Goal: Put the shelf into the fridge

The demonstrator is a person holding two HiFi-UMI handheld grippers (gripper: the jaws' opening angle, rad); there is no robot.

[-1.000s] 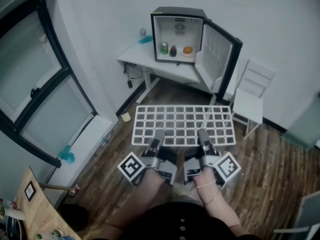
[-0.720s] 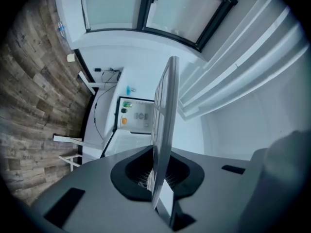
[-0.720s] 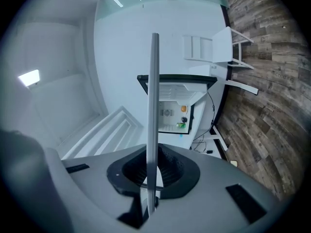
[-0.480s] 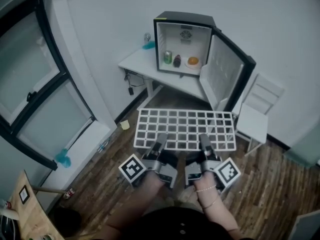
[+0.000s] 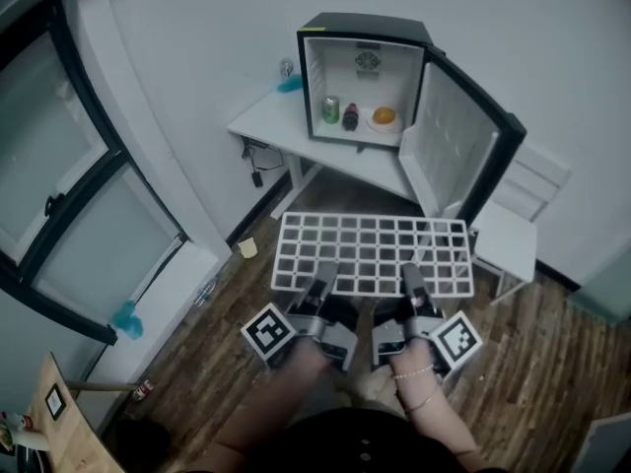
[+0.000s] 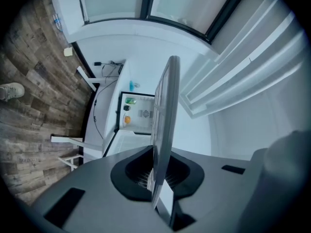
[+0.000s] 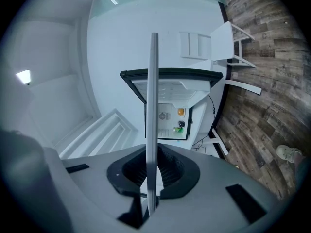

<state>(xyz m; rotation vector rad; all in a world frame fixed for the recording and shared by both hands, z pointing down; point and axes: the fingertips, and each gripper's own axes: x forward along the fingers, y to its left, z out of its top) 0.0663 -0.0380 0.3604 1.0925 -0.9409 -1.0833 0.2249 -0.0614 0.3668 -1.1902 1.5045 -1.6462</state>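
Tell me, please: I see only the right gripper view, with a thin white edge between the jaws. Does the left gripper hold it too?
Observer: Yes, the left gripper is shut on the shelf's near edge, beside the right gripper.
Operator: Is the shelf solid?
Observer: No. The head view shows a white open grid, held about level.
Operator: What stands left of the fridge?
Observer: In the head view, a small teal thing on the white table.

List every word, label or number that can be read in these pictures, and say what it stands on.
No text is readable.
Round label inside the fridge: too small and blurred.
Green can: print too small.
Shelf: bare white grid, no print.
Square markers on the left gripper and right gripper: patterns only, no words.
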